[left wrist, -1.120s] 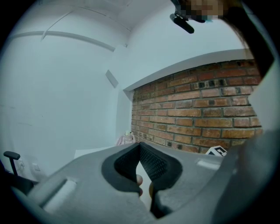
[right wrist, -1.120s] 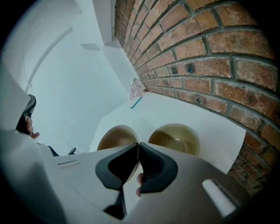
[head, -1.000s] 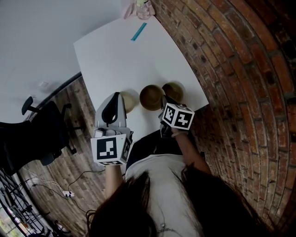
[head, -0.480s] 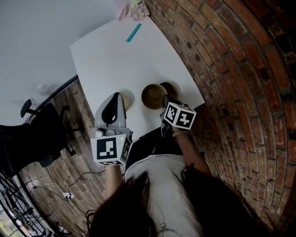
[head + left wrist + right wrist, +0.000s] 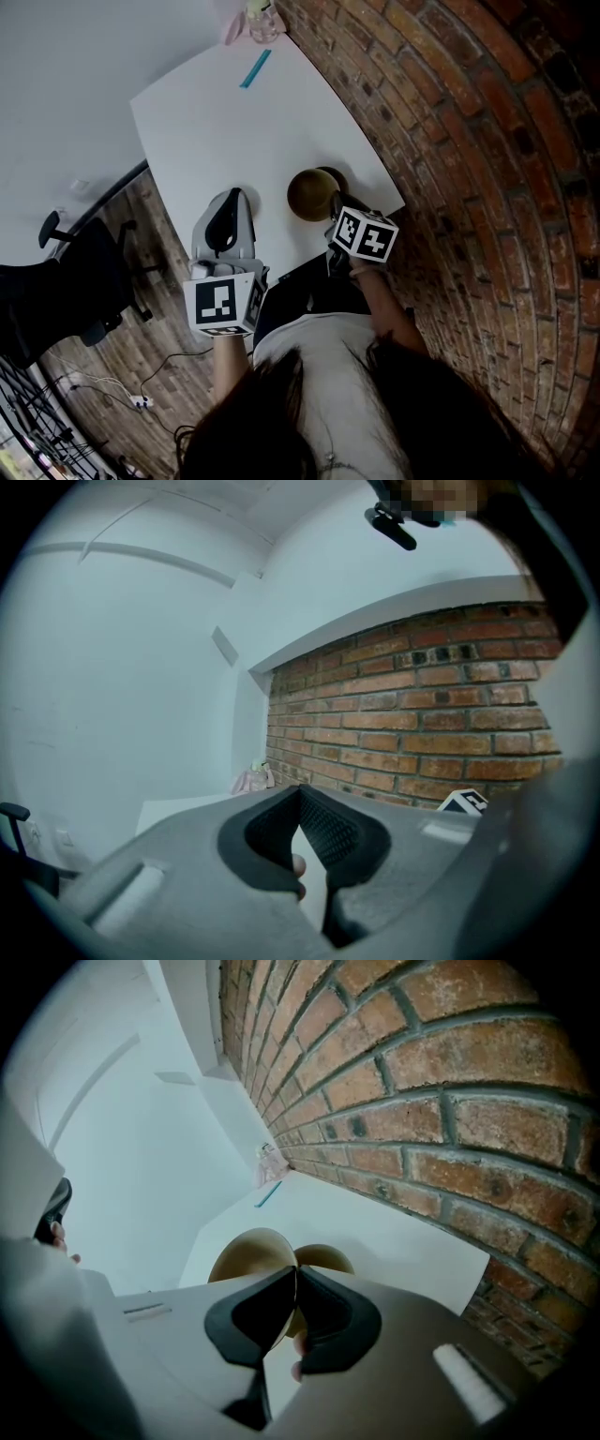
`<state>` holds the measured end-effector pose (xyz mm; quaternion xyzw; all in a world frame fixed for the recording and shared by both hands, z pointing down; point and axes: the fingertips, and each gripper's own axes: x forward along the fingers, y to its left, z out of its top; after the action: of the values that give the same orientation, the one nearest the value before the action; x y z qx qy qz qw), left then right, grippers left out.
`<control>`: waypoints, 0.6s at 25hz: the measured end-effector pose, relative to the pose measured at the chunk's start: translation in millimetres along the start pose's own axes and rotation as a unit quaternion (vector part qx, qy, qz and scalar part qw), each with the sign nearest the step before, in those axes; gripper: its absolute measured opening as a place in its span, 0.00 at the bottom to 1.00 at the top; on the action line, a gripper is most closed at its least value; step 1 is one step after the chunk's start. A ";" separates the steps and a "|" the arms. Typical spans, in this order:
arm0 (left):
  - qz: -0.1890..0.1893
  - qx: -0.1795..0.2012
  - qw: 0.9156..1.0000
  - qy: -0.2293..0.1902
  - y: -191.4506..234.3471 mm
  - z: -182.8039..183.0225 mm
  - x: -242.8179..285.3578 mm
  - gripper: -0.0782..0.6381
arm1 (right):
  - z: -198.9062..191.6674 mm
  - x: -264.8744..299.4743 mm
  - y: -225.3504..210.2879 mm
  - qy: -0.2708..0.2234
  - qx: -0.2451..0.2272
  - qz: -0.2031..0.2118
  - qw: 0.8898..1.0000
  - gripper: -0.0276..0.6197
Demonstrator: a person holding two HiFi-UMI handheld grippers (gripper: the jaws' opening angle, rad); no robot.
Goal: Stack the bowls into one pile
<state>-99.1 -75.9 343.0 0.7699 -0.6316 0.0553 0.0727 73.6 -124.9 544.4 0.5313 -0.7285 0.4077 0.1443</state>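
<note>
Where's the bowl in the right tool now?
Head view: the bowl is at the table's near right corner, clamped by the right tool and overlapping a second bowl beside the brick wall.

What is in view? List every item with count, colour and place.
red brick wall: one, red, right side
rectangular white table: one, white, against that wall
round olive-brown bowls: two showing, near table edge; held bowl partly covers second bowl
thin teal strip: one, teal, table's far end
clear jar: one, clear, far table corner
black office chair: one, black, floor at left
person's white shirt: one, white, bottom
left gripper: one, grey, shut, empty
right gripper: one, grey, shut on held bowl's rim
</note>
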 end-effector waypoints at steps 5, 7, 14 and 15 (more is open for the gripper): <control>-0.006 -0.001 1.000 0.002 -8.4 -0.7 7.5 0.11 | 1.5 -0.6 -13.3 0.001 0.007 -0.007 1.000 0.07; -0.009 0.000 1.000 0.003 -12.6 -1.3 10.9 0.11 | 3.0 -1.0 -19.2 0.000 0.010 -0.010 1.000 0.07; -0.011 -0.002 1.000 0.009 -18.1 -4.2 19.3 0.11 | 5.2 -0.2 -31.9 0.003 0.015 -0.018 1.000 0.07; -0.010 -0.002 1.000 0.010 -18.0 -4.9 20.3 0.11 | 5.2 0.6 -33.3 0.004 0.015 -0.019 1.000 0.07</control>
<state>-77.4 -91.2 350.7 0.7754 -0.6232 0.0611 0.0809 104.3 -132.6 556.2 0.5457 -0.7115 0.4177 0.1469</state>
